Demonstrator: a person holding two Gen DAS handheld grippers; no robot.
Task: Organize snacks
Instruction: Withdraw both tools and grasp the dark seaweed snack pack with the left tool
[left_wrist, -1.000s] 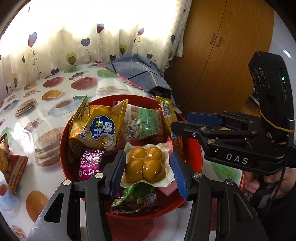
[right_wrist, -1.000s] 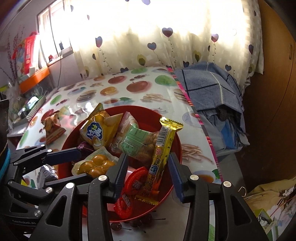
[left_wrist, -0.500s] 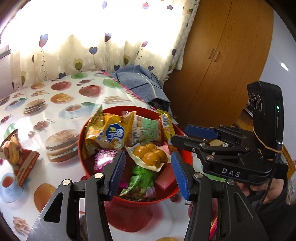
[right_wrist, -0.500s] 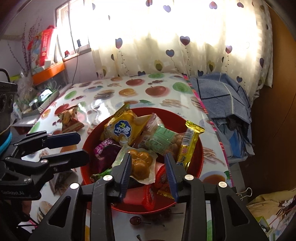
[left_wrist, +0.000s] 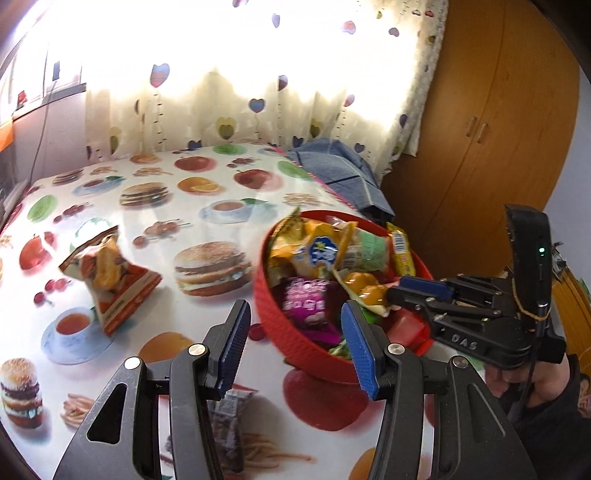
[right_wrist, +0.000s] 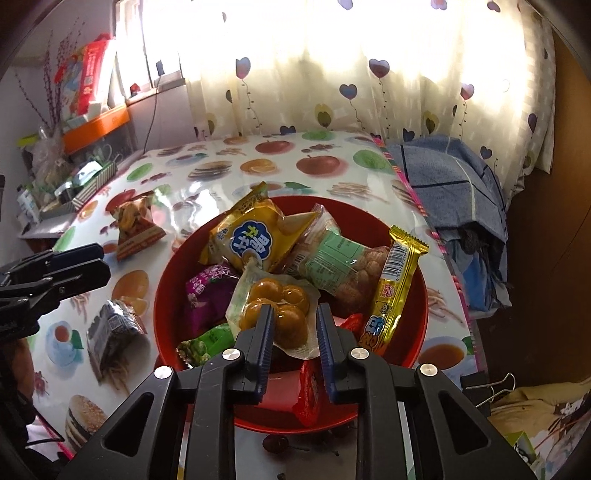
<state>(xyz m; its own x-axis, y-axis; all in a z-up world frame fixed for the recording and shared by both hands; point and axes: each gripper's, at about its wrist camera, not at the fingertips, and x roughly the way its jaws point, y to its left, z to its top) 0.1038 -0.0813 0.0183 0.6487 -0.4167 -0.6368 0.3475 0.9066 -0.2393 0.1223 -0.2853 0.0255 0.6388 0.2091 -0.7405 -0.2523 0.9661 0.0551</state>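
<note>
Altogether one red bowl (right_wrist: 421, 295) at frame centre holds at least seven snack packets. The right gripper (right_wrist: 294, 325) has its jaws narrowed around the clear pack of brown balls (right_wrist: 275, 306). Two packets lie outside, left: orange (right_wrist: 135, 227) and dark (right_wrist: 114, 328). The left gripper (left_wrist: 291, 341) hangs wide open, empty.

Snack packets (right_wrist: 255, 236) heaped in red bowl (right_wrist: 419, 291)
</note>
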